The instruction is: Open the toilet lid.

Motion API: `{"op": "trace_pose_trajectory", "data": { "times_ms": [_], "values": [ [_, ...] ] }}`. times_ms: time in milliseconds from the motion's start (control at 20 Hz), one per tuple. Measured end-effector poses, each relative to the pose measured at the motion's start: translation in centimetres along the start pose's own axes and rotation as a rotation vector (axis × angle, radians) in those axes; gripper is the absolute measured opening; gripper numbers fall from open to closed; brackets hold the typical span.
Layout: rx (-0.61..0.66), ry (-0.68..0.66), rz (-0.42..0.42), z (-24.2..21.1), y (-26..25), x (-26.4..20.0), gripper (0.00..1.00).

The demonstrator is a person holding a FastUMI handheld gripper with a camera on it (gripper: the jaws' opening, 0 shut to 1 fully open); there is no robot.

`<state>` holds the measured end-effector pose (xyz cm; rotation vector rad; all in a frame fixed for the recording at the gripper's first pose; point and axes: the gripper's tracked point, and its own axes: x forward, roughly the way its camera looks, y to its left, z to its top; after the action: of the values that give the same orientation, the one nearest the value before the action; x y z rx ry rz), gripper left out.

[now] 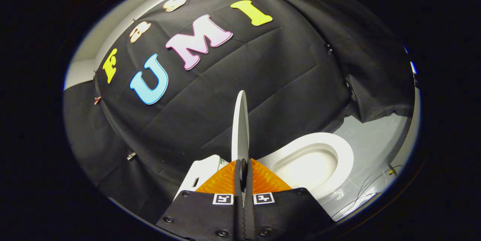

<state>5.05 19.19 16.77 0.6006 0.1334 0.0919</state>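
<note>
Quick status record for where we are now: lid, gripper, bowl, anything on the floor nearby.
lid: raised, seen edge-on, standing about upright between the fingers
gripper: shut on lid, both fingers pressed against its lower edge
seat: down, bowl uncovered, just right of the fingers
tank: left of the fingers, beside the lid
floor: grey, thin cables lying past the bowl
task state: lid looks open; release not yet done

Toilet lid, raised.
White lid (240, 124) stands upright, seen edge-on, its lower edge pinched between the tool (243, 167) fingers; open seat and bowl (319, 158) lie right of it.
</note>
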Motion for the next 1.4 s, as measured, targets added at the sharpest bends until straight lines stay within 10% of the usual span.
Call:
{"op": "trace_pose_trajectory", "data": {
  "times_ms": [1400],
  "values": [
    [-0.44, -0.071, -0.083, -7.1, 18.8, 2.2, 0.05]
  ]
}}
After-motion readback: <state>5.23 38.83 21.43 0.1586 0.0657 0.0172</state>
